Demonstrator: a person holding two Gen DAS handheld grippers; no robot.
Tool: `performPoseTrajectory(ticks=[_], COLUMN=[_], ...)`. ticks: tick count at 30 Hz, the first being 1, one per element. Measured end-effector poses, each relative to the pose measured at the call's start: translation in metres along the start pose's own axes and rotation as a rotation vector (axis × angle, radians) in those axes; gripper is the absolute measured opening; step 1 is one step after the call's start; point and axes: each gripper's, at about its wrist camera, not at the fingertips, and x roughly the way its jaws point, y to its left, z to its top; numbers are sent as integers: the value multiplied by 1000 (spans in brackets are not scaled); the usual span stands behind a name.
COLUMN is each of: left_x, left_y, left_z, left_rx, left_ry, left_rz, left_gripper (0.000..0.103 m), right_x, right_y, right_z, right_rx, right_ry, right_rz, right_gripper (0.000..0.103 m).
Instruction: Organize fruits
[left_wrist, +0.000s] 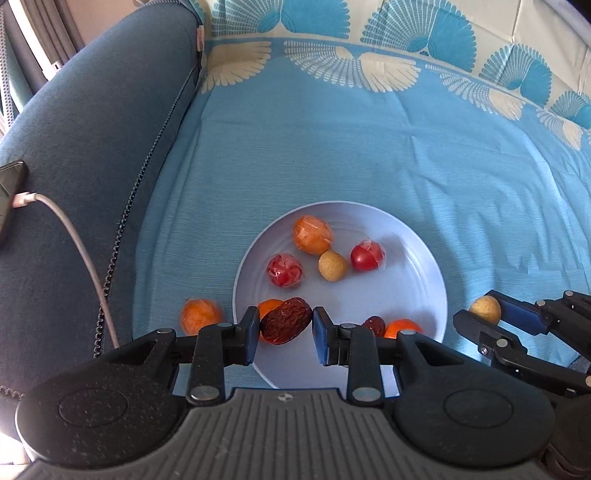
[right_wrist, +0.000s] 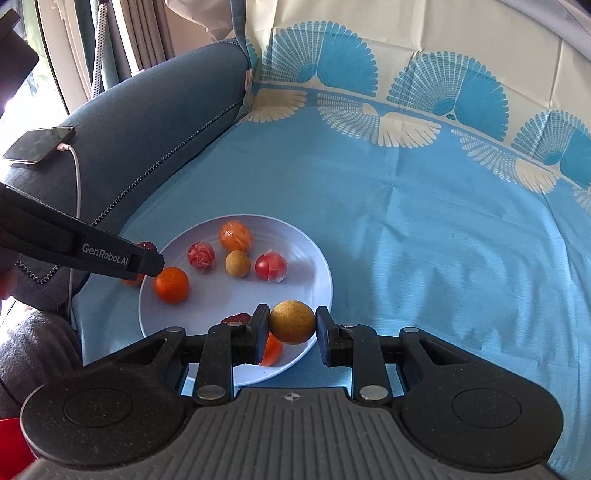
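Fruits lie on a pale plate (left_wrist: 424, 258) on the sofa's blue cover (left_wrist: 332, 147) — orange, red and tan ones toward twelve o'clock. One orange fruit (left_wrist: 199, 314) sits off the plate at nine o'clock. Left gripper (left_wrist: 286, 326) is clamped on a wrinkled red date (left_wrist: 286, 325) over the near rim; right gripper (right_wrist: 291, 323), at three o'clock, is clamped on a tan round fruit (right_wrist: 291, 321).

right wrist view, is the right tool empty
No, the right tool is shut on a round tan fruit above the plate.
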Motion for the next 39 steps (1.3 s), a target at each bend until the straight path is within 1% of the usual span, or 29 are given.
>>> performPoseTrajectory(ticks=[8, 14, 15, 16, 17, 18, 19, 20, 21, 23, 26, 28, 31, 36, 39], left_x=[30, 45, 46, 45, 43, 40, 34, 28, 24, 18, 4, -8, -31, -70, -86], left_y=[-5, -7, -7, -7, -6, -4, -2, -1, 0, 1, 3, 4, 3, 5, 3], left_z=[5, 9, 10, 11, 11, 12, 11, 10, 10, 6, -6, -17, -33, -58, -70], left_rx=[15, 18, 15, 16, 11, 1, -9, -9, -2, 1, -8, -2, 19, 5, 15], left_ry=[40, 61, 58, 60, 54, 36, 6, -17, -16, 13, 46, 51, 25, -20, -51], left_rz=[9, 16, 12, 10, 13, 21, 27, 24, 19, 31, 32, 42, 67, 54, 86], left_gripper=[34, 34, 37, 61, 75, 99, 103, 103, 103, 103, 103, 103, 103, 103, 103], right_x=[33, 48, 50, 51, 51, 50, 47, 42, 37, 24, 2, -14, -41, -87, -106], right_y=[-6, -7, -7, -7, -6, -6, -6, -5, -5, -4, 0, 3, 8, 18, 25], right_z=[3, 5, 5, 6, 7, 8, 8, 8, 8, 5, -3, -6, -10, -19, -27], right_rx=[-1, -4, -6, -10, -15, -17, -21, -28, -36, -41, -29, -17, 5, 2, -12], right_ry=[45, 71, 71, 72, 74, 69, 61, 52, 44, 44, 46, 46, 24, -41, -65], right_rz=[8, 16, 23, 33, 36, 31, 22, 9, 1, -10, -15, -28, -48, -84, -89], right_gripper=[28, 29, 29, 31, 45, 55, 71, 81, 83, 90, 94, 96, 99, 101, 102])
